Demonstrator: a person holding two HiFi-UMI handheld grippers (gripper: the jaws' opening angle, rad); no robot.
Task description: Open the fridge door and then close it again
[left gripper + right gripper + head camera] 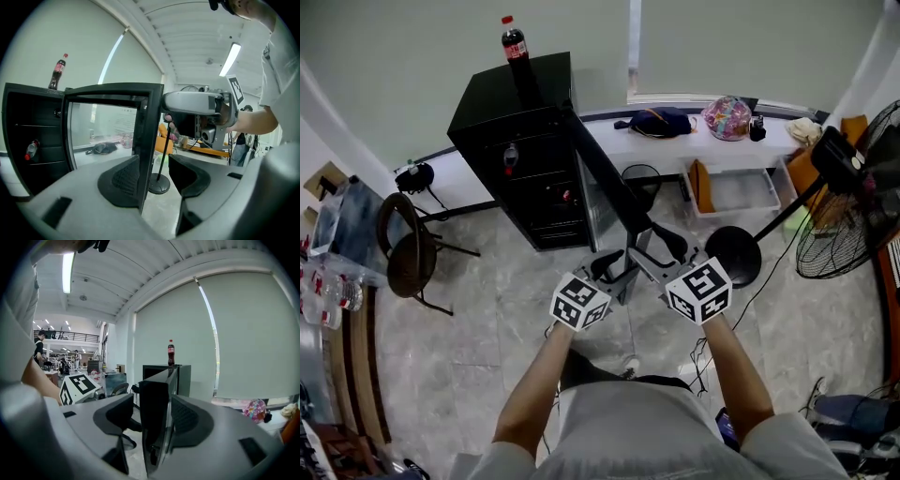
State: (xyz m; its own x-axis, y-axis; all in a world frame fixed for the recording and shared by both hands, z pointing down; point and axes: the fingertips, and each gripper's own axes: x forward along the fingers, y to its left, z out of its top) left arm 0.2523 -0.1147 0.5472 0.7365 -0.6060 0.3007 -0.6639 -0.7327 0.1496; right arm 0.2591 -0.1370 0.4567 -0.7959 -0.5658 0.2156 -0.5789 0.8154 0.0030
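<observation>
Fridge door (609, 178) open; left gripper (153, 178), right gripper (152, 418) gape astride edge; bottle (515, 42) label unreadable.

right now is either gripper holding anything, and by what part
Nothing is clamped. The fridge door, at its free edge, sits between the open jaws of left gripper and right gripper.

Grey marbled floor (487, 319) (pale green wall (412, 56))

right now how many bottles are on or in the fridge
2: a cola bottle stands on top of the black fridge, and a small bottle sits on a shelf inside. A small red thing on a lower shelf may be another.
</observation>
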